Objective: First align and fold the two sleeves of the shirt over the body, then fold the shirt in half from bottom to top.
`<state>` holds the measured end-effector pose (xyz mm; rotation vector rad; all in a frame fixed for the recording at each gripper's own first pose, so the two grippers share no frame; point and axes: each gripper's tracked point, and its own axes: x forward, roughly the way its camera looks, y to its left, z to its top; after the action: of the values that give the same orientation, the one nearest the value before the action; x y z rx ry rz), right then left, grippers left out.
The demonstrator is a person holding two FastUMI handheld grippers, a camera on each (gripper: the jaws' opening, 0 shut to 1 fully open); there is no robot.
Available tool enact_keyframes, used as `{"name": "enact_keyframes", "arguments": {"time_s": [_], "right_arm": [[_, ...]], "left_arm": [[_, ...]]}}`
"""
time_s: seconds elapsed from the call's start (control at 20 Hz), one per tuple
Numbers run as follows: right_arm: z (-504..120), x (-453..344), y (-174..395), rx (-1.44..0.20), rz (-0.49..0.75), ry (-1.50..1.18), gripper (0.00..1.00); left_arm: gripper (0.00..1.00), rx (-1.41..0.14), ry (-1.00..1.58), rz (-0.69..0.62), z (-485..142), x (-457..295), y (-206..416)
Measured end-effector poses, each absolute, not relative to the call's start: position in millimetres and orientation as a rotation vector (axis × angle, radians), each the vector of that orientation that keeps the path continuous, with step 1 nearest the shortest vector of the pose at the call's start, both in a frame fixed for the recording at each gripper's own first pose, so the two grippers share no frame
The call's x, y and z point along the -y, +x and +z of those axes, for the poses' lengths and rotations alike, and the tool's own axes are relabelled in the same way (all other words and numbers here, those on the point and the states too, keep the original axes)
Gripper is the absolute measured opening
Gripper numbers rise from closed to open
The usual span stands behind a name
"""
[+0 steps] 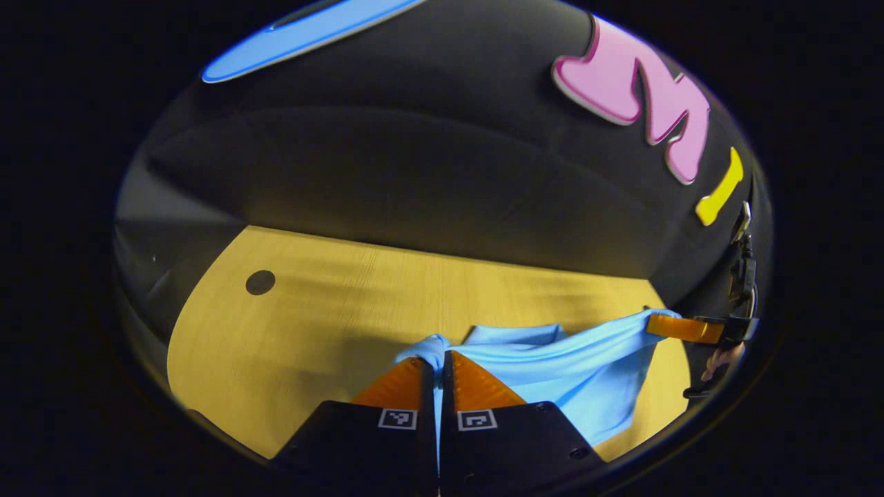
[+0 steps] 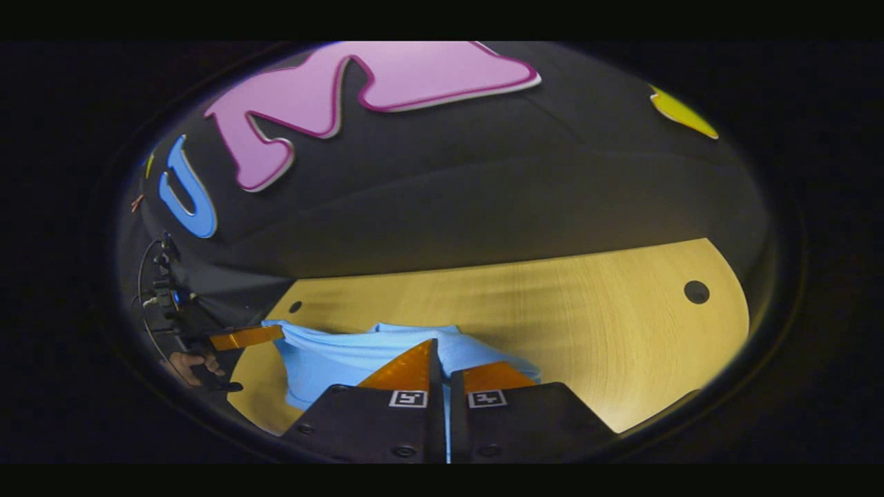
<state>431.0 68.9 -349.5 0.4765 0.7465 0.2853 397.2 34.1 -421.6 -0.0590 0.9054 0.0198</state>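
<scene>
Left gripper view shows my left tongs [image 1: 438,366] closed tight on a corner of the blue shirt [image 1: 580,379], lifted above the table [image 1: 331,324]. To the right, my right tongs [image 2: 440,359] pinch the other corner, so the edge hangs taut between them, ready, I judge, to fold the bottom upward evenly.

I work in a recording booth, not a home: a pale wooden table [image 1: 331,310] with a round cable hole [image 1: 260,281] stands against the draped black cloth wall [image 1: 414,172], which rises directly behind the table's far edge.
</scene>
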Motion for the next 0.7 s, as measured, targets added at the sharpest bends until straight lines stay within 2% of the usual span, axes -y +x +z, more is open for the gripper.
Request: {"name": "enact_keyframes", "arguments": {"time_s": [0.05, 0.1, 0.15, 0.2, 0.3, 0.35, 0.4, 0.5, 0.55, 0.6, 0.7], "right_arm": [[-366.1, -72.7, 431.8, -0.78, 0.285, 0.473, 0.0], [-381.5, -74.9, 434.6, -0.805, 0.281, 0.458, 0.07], [-394.3, -78.4, 435.5, -0.821, 0.279, 0.441, 0.12], [-407.0, -81.9, 433.9, -0.835, 0.279, 0.427, 0.12], [-418.3, -85.1, 431.5, -0.853, 0.286, 0.422, 0.2], [-414.2, -83.6, 431.6, -0.839, 0.294, 0.422, 0.3], [-411.2, -82.3, 432.4, -0.829, 0.305, 0.42, 0.31], [-403.1, -75.4, 432.7, -0.798, 0.315, 0.382, 0.76], [-393.4, -71.9, 429.3, -0.775, 0.326, 0.366, 0.98], [-377.3, -66.9, 424.8, -0.748, 0.337, 0.346, 0.98], [-343.1, -59.0, 407.5, -0.696, 0.352, 0.305, 0.98]], "left_arm": [[0.08, -0.933, -0.011, 0.033, -439.2, -35.8, 402.7], [0.11, -0.952, 0.028, 0.051, -446.8, -41.6, 400.6], [0.15, -0.969, 0.044, 0.059, -452.2, -38.4, 399.1], [0.22, -0.982, 0.043, 0.063, -457.5, -33.3, 399.8], [0.46, -0.996, 0.039, 0.076, -474.7, -30.6, 400.8], [0.58, -0.996, 0.056, 0.088, -478.7, -36.1, 401.1], [0.81, -0.986, 0.074, 0.096, -475.9, -42.1, 400.3], [0.89, -0.965, 0.09, 0.107, -461.1, -40.5, 397.6], [0.89, -0.95, 0.096, 0.113, -448.7, -40.3, 396.7], [0.94, -0.917, 0.096, 0.11, -430.2, -39.0, 395.3], [0.96, -0.86, 0.095, 0.081, -394.6, -32.5, 388.6]]}}
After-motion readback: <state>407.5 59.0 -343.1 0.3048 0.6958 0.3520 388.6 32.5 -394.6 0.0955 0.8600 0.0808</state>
